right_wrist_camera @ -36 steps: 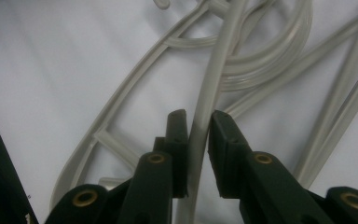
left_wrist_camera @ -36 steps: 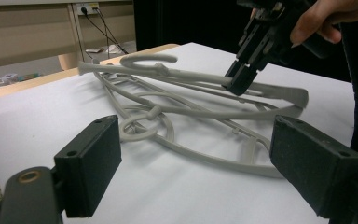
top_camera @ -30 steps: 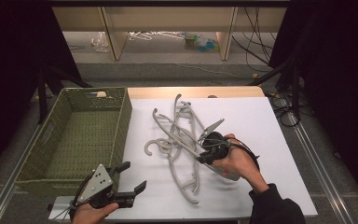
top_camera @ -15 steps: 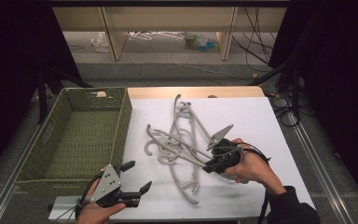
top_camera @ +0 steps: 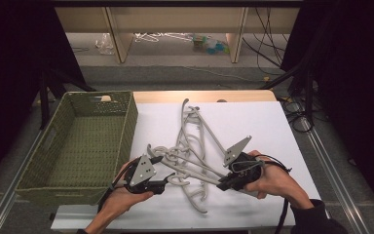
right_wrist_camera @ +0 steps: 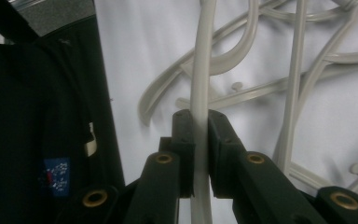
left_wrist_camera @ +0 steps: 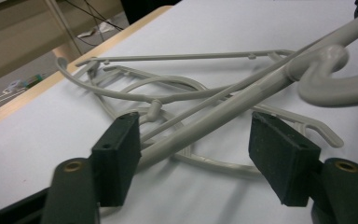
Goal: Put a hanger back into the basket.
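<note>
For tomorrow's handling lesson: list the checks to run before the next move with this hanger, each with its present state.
1. Right gripper clamped on the hanger arm: ok.
2. Left gripper jaws have just been closing, hanger bar between them, far pad not touching: not ok.
3. Held hanger free of the hanger pile: cannot tell.
4. Green basket beside the pile, open: ok.
5. Cables clear of the hangers: cannot tell.

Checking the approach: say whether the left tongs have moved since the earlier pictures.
Yes. The left tongs moved right, away from the basket, to the hangers, jaws closing around one.
</note>
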The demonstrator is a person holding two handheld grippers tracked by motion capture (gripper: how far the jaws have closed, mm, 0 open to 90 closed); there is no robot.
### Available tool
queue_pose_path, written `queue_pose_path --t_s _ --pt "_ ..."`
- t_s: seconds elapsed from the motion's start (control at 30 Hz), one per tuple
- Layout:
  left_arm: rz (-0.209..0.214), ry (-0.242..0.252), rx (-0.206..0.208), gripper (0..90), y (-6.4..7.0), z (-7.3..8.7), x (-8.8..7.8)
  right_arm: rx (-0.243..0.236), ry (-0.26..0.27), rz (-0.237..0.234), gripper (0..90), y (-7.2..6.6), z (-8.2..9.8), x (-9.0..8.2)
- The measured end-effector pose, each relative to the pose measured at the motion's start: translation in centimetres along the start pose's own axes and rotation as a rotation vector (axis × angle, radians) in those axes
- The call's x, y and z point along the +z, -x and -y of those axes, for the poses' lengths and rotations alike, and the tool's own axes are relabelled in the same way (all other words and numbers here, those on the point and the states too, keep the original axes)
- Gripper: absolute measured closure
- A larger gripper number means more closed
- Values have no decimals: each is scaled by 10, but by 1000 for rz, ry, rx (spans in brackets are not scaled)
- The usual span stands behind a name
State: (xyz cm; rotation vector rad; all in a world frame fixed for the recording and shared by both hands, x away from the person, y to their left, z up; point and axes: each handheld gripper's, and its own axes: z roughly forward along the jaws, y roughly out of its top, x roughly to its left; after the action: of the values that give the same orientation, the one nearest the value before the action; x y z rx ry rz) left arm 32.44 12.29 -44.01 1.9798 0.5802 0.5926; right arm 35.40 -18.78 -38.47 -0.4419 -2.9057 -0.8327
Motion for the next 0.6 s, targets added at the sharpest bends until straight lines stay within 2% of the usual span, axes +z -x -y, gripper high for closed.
queue_pose_path --t_s 0.07,0.1,0.17,0.23,0.3,0.37,0.4,0.43,0.47,0.53,0.57,0.6 --pt "5 -5 31 350 1 0 3 -5 3 -7 831 0 0 0" --pt "30 -15 58 363 1 0 6 -14 6 -4 831 0 1 -1" --pt "46 -17 80 377 3 0 11 -17 4 -27 830 -1 1 -1" --pt "61 -20 95 393 3 -1 12 -17 4 -23 830 -1 1 -1" --pt "75 -21 147 428 5 -2 15 -18 7 -19 830 -1 1 -1" --pt "92 -21 171 455 5 -3 17 -26 4 -21 830 -1 2 -1" --pt "95 -21 206 461 5 -3 18 -26 0 -34 830 -1 2 -1" --pt "119 -24 229 508 6 -4 21 -32 5 -30 830 -2 2 -1" --pt "119 -24 229 521 6 -4 21 -31 7 -34 830 -2 2 -2" --pt "148 -32 270 555 5 -6 24 -39 4 -29 829 -2 2 -1" --pt "148 -32 270 566 5 -6 24 -39 4 -29 829 -2 2 -1" --pt "151 -36 290 566 5 -6 24 -40 4 -29 829 -2 2 -1"
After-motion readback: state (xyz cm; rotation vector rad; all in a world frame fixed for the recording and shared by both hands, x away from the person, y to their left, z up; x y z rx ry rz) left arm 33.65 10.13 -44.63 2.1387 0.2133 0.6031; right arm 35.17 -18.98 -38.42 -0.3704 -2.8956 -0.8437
